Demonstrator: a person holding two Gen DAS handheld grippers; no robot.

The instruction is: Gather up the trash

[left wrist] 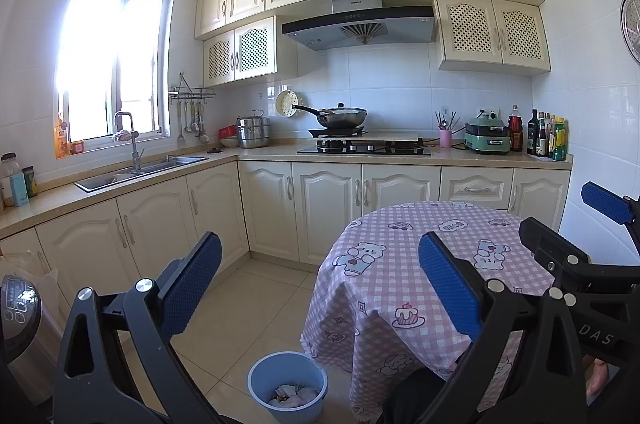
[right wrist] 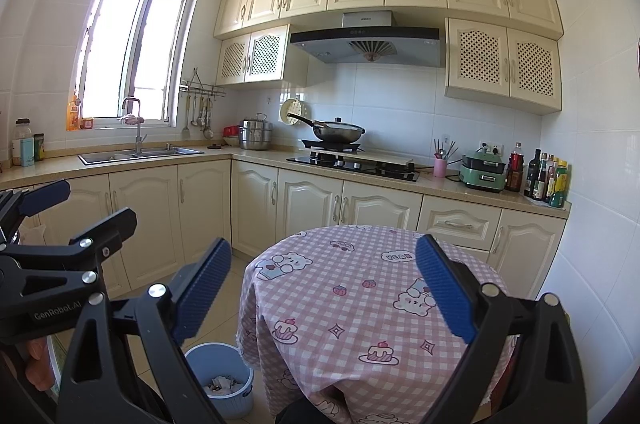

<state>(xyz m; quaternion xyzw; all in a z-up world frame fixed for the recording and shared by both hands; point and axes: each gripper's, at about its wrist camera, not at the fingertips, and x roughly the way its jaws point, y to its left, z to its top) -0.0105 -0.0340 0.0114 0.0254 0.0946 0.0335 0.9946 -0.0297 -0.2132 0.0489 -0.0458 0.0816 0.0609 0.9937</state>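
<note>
A blue trash bin (left wrist: 287,386) stands on the tile floor left of the round table (left wrist: 404,288) with its pink checked bear cloth. The bin holds crumpled paper and scraps (left wrist: 294,396). It also shows in the right wrist view (right wrist: 224,380), with trash inside (right wrist: 224,384). My left gripper (left wrist: 320,276) is open and empty, held above the floor and the table's left edge. My right gripper (right wrist: 324,284) is open and empty, held over the table (right wrist: 340,304). No loose trash shows on the cloth. Each gripper shows at the edge of the other's view.
Cream cabinets and a counter run along the back and left walls, with a sink (left wrist: 136,172), a pot (left wrist: 252,134), a wok on the stove (left wrist: 342,118), a green cooker (left wrist: 488,138) and bottles (left wrist: 546,138). A rice cooker (left wrist: 18,316) stands at far left.
</note>
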